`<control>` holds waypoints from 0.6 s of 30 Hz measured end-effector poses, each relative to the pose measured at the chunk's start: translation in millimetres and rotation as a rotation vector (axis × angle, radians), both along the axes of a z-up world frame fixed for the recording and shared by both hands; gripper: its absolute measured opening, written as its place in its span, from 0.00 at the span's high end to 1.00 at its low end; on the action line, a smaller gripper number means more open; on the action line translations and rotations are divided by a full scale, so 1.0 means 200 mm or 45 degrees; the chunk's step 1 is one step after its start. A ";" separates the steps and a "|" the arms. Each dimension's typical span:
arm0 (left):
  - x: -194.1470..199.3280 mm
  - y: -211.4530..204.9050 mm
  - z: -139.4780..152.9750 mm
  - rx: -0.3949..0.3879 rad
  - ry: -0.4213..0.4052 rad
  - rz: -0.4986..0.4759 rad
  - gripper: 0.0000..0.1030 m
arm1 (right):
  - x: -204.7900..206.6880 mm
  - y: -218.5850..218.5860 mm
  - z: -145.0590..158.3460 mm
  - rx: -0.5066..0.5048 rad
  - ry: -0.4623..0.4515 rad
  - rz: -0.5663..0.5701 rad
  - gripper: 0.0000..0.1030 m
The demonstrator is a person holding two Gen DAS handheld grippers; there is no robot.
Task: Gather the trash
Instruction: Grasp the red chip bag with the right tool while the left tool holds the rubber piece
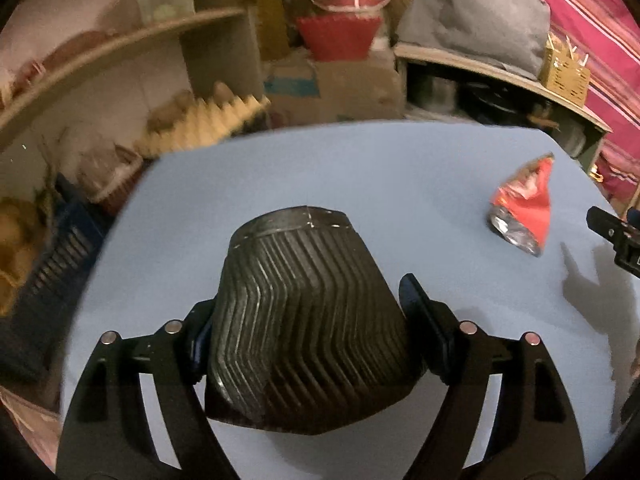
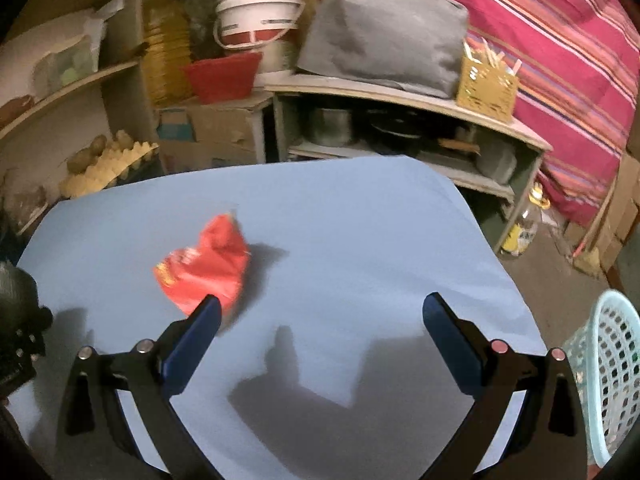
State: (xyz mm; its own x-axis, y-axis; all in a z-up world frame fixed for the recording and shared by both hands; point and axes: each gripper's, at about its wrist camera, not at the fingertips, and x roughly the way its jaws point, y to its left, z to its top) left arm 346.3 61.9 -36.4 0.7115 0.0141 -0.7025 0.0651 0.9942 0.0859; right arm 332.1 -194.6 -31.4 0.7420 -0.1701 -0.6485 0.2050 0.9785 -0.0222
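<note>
My left gripper (image 1: pixel 308 308) is shut on a black ribbed plastic cup (image 1: pixel 304 320), lying on its side between the fingers above the blue table (image 1: pixel 360 168). A crumpled red snack wrapper (image 1: pixel 524 208) with a silver inside lies on the table to the right. In the right wrist view the wrapper (image 2: pixel 204 268) lies just ahead of the left fingertip of my right gripper (image 2: pixel 322 312), which is open and empty over the table (image 2: pixel 360 220). The right gripper's tip shows at the right edge of the left wrist view (image 1: pixel 612 232).
A light blue mesh basket (image 2: pixel 608 372) stands off the table's right edge. Shelves with egg trays (image 2: pixel 104 164), pots, a white bucket (image 2: pixel 256 16), a red tub and a grey bag (image 2: pixel 384 28) stand behind the table. A bottle (image 2: pixel 524 224) stands on the floor at right.
</note>
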 end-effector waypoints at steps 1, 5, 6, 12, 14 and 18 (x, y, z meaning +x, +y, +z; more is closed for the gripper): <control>0.01 0.03 0.02 0.013 -0.019 0.007 0.24 | 0.02 0.02 0.01 0.005 -0.004 0.005 0.05; 0.04 0.12 0.05 0.034 -0.053 0.038 0.24 | 0.11 0.10 0.03 0.022 0.003 0.021 0.05; 0.05 0.15 0.06 0.032 -0.054 0.047 0.24 | 0.14 0.13 0.03 0.007 0.008 0.019 0.05; 0.07 0.24 0.07 -0.004 -0.050 0.088 0.24 | 0.29 0.24 -0.01 -0.077 0.056 0.048 0.06; 0.08 0.26 0.07 -0.033 -0.046 0.102 0.24 | 0.34 0.27 -0.03 -0.111 0.078 0.050 0.17; 0.09 0.28 0.08 -0.044 -0.055 0.112 0.24 | 0.40 0.25 -0.07 -0.019 0.152 0.098 0.48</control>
